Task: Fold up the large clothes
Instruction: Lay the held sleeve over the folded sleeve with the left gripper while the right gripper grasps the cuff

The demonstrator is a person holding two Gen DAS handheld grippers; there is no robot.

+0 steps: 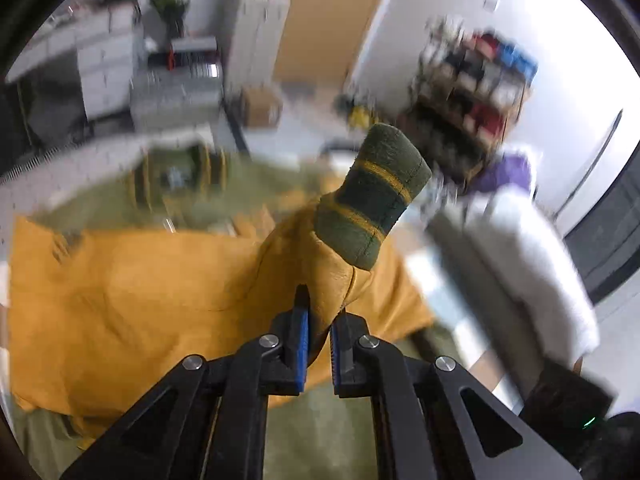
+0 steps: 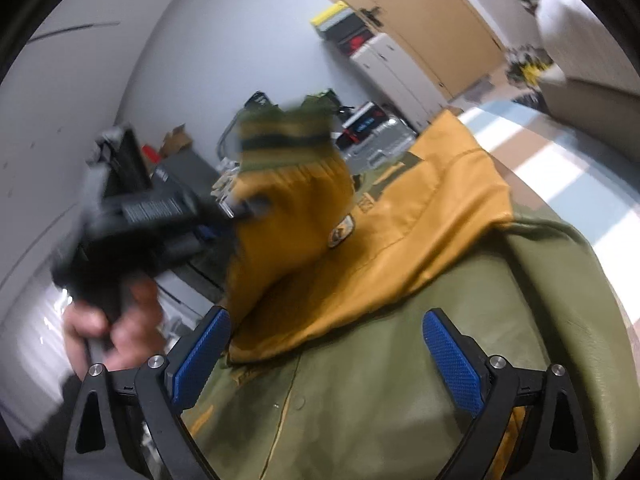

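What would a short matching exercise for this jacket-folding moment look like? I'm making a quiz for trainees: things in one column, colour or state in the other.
Things:
1. left gripper
2. right gripper
3. sleeve cuff
4. jacket body

States:
A. olive green, lying flat
B. dark green with yellow stripes
C. open, holding nothing
D. shut on the mustard sleeve

Pairs: 1-D, 2-C, 3-B, 4-A

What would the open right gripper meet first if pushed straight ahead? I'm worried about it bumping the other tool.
Probably the jacket's olive body between the fingers, then the mustard sleeve. The left gripper sits off to the left; depth is unclear.
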